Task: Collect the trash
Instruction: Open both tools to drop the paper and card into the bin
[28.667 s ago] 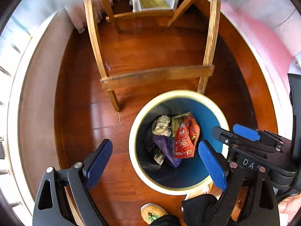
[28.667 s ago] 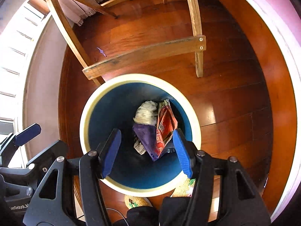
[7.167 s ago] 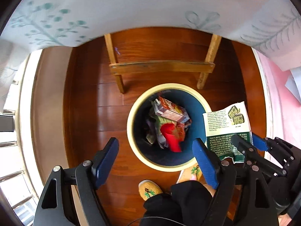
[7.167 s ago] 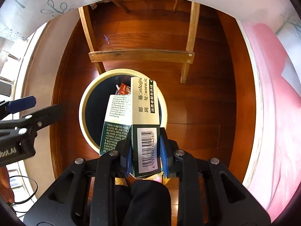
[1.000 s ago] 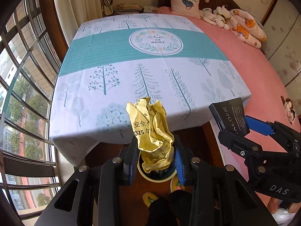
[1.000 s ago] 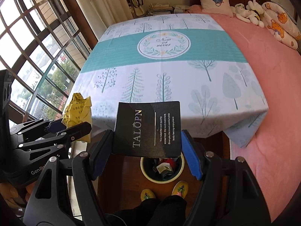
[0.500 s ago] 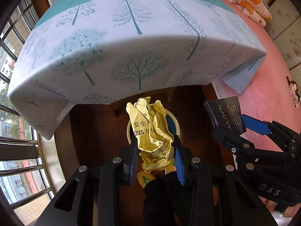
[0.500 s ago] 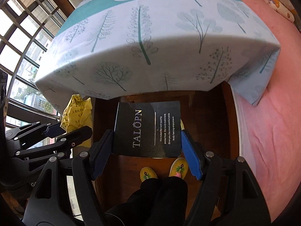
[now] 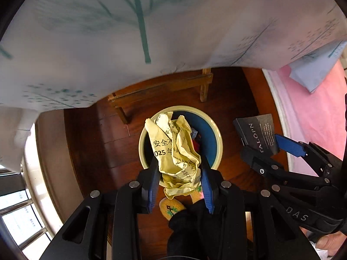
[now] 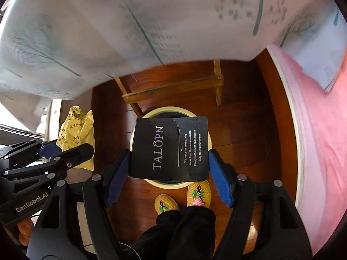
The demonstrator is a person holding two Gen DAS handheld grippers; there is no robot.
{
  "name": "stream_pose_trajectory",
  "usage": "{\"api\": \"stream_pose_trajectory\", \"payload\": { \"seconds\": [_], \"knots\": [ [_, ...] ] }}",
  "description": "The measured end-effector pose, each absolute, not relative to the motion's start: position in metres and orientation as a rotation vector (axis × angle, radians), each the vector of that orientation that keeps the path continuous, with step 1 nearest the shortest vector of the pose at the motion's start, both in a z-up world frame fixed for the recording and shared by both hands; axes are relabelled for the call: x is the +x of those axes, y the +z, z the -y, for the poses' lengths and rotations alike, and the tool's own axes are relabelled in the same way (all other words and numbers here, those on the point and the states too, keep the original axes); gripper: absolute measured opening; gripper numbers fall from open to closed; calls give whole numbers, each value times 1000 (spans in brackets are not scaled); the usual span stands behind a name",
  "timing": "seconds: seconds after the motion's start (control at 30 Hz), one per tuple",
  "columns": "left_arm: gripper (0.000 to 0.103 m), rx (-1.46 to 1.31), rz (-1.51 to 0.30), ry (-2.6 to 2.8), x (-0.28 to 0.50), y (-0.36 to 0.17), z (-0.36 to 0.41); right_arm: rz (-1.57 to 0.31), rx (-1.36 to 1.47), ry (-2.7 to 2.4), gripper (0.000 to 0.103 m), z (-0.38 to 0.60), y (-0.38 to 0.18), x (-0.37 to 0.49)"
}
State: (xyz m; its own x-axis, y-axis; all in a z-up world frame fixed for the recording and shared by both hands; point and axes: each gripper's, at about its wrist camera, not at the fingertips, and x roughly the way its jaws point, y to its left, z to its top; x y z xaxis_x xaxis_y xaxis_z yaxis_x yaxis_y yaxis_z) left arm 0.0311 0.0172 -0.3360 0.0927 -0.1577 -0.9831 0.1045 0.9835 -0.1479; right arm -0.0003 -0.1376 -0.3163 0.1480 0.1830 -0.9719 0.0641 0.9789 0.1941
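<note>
Both grippers pointed steeply down at the bin [image 9: 213,127], which stood on the wood floor just in front of the person's slippers [image 10: 198,194] and below the hanging edge of the tree-print cloth [image 9: 108,32].

The left gripper [image 9: 179,178] was clenched on a crumpled yellow paper [image 9: 173,149], its jaws drawn in tight on the wad's lower half. In the left wrist view the wad's long axis ran up the frame from the jaws and its top overlapped the bin's left rim and blue interior, where other rubbish showed at centre.

The right gripper [image 10: 170,169] held a flat black box [image 10: 170,148] lettered TALOPN, its jaws spread wide and pressing the box's two side edges. In the right wrist view the box lay broadside across the frame centre and hid most of the bin's mouth; only the cream rim [image 10: 169,109] showed above and below it.

Judged from these views, both pieces hung over the opening, the box more squarely centred, the paper nearer the left rim. The coming drop appeared to turn on that line: jaws above, bin directly beyond them. The paper looked likelier to catch the rim unless it shifted right.
</note>
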Motion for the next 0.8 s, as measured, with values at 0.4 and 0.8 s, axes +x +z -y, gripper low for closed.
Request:
{"api": "stream_pose_trajectory", "payload": {
  "seconds": [0.4,0.8],
  "knots": [
    [84,-35,-1513,-161,41,-416,-20,-1482,159,97,69,146,-409,-5],
    [90,-85,-1483,-41,29,-426,-67,-1473,143,158,69,125,-425,-4]
  ]
}}
